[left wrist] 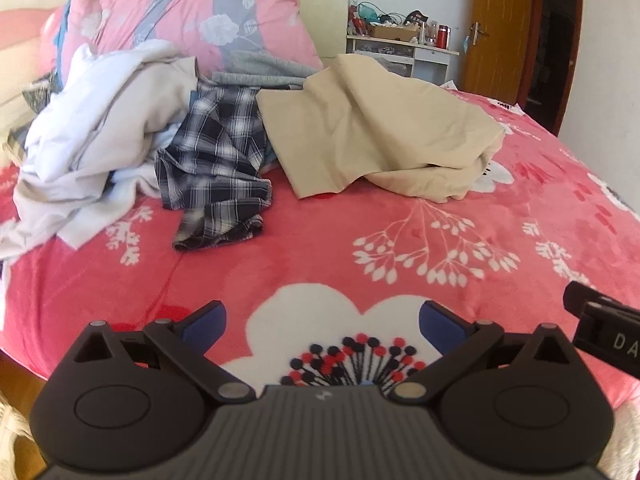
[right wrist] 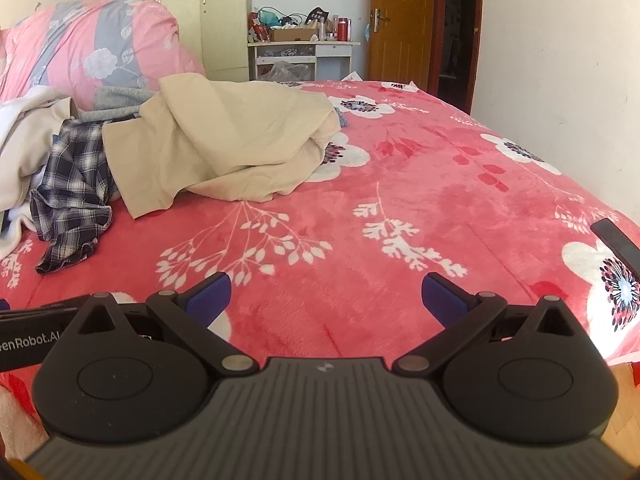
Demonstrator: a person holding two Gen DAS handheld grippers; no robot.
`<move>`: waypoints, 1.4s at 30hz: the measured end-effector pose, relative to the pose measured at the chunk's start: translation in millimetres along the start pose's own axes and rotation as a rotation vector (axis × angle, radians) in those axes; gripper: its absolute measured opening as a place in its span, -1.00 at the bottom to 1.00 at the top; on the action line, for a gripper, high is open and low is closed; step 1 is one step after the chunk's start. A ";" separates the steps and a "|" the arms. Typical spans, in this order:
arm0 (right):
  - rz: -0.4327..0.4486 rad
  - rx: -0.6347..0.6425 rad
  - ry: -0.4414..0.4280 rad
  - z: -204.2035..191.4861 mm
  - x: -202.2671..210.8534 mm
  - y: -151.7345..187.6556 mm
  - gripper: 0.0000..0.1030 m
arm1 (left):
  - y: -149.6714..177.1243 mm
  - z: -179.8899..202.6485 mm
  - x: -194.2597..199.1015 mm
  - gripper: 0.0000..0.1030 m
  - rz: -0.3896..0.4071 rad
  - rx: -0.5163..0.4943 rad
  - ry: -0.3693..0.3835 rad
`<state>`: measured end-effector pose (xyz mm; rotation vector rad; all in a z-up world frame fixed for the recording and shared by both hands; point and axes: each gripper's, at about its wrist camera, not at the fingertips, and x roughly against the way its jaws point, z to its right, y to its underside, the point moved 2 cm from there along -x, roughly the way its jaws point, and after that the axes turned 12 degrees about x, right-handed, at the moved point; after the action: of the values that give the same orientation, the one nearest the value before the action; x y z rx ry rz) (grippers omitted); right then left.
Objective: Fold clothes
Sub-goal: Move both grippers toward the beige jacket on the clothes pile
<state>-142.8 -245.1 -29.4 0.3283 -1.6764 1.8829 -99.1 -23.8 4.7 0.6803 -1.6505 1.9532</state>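
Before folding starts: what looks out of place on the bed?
Unfolded clothes lie heaped on the pink floral blanket: a crumpled beige garment, a twisted dark plaid shirt and rumpled white clothing. Nothing looks damaged.

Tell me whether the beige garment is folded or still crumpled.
Crumpled, not folded: the beige garment lies bunched in loose humps on the bed, one corner splayed flat.

Home bedroom, bed (left wrist: 400, 208), wardrobe (right wrist: 208, 12), door (right wrist: 400, 20)
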 end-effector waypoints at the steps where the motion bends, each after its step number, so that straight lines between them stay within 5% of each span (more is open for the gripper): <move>1: -0.001 0.001 -0.001 -0.2 -0.3 0.1 0.98 | 0.4 0.3 0.5 1.00 -0.003 -0.005 0.001; 33: 0.001 0.019 -0.024 -12.7 -12.3 -2.2 0.98 | 15.5 10.5 -14.0 1.00 -0.016 -0.048 0.018; 42: 0.068 -0.042 -0.085 -0.7 -40.0 -0.4 0.98 | 11.7 15.2 -45.2 1.00 -0.002 -0.032 0.117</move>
<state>-110.6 -254.9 -51.1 0.3429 -1.8013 1.9038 -71.6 -42.8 -31.3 0.5445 -1.6061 1.9229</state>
